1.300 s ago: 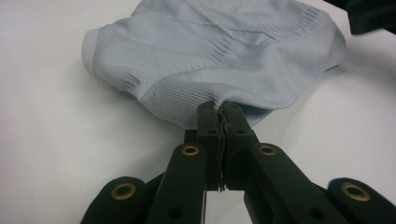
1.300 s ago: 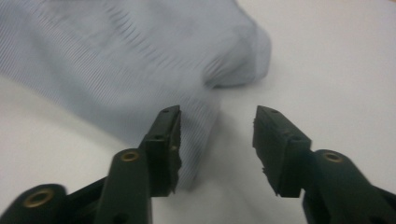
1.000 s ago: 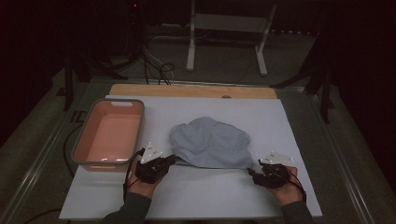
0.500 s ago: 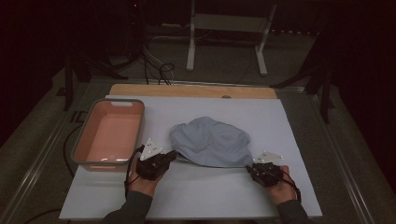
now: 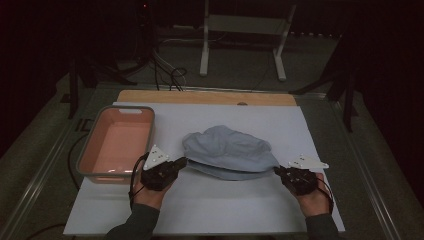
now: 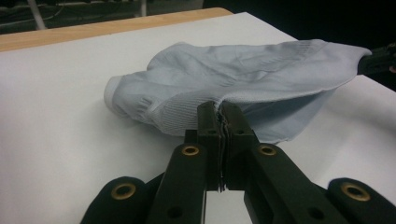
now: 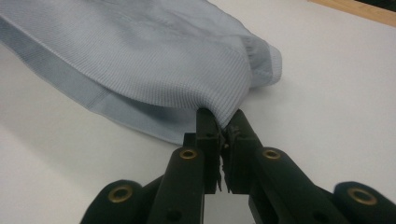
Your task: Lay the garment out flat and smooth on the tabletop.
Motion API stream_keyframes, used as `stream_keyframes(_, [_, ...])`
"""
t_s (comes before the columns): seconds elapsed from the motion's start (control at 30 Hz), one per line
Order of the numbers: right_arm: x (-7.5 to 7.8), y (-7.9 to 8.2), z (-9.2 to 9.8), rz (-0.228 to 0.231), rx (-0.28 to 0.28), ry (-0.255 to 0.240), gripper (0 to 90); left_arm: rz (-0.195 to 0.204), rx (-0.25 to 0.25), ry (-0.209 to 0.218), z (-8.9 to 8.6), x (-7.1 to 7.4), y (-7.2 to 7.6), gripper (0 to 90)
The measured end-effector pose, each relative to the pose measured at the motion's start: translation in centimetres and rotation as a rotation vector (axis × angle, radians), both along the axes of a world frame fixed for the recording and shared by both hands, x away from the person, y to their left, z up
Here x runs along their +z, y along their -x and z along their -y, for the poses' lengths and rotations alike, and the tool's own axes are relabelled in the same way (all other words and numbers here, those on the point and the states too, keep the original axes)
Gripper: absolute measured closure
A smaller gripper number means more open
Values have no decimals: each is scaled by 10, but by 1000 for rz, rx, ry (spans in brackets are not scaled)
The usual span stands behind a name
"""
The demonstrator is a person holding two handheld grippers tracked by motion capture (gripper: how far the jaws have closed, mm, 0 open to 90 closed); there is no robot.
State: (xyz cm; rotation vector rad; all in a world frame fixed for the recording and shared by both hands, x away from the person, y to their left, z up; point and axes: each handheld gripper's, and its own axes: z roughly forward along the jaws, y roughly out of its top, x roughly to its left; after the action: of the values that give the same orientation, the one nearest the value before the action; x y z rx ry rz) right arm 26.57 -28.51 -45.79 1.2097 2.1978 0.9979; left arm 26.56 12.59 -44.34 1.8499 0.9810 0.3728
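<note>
A pale blue knitted garment [image 5: 227, 152] lies crumpled in the middle of the white table sheet [image 5: 215, 210]. My left gripper [image 5: 183, 161] is shut on its left edge; in the left gripper view the black jaws pinch the ribbed cloth [image 6: 261, 84] at my left gripper [image 6: 219, 108]. My right gripper [image 5: 276, 170] has just been closing and now pinches the garment's right corner, with the fabric [image 7: 154, 56] bunched between the jaws at my right gripper [image 7: 223, 120]. The cloth's near edge hangs lifted between the two grips.
A pink tub with a grey rim [image 5: 90, 167] stands at the left of the sheet, close to my left hand. A wooden board edge [image 5: 210, 96] runs along the far side. A white stand [image 5: 240, 45] and cables sit on the floor beyond.
My right gripper has shifted left to the garment's corner, closed on it and risen slightly. The cloth's right corner is now drawn up. My left hand has stayed in place.
</note>
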Motion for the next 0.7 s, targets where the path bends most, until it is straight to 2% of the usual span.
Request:
stream_keyframes(0.23, [1, 13, 2, -23, 27, 12, 860, -42, -30, -16, -5, -10, 9, 885])
stream_keyframes(0.37, [-1, 24, 2, -43, 49, 22, 860, -66, -53, -33, -7, -16, 19, 884])
stream_keyframes(0.5, [-5, 33, 1, -62, 74, 41, 861, -84, -65, -32, -10, -18, 26, 884])
stream_keyframes(0.57, [-11, 39, 3, -90, 99, 38, 861, -95, -70, -45, -12, -21, 31, 881])
stream_keyframes(0.7, [-23, 38, 2, -124, 94, 67, 861, -122, -70, -63, -5, -31, 29, 876])
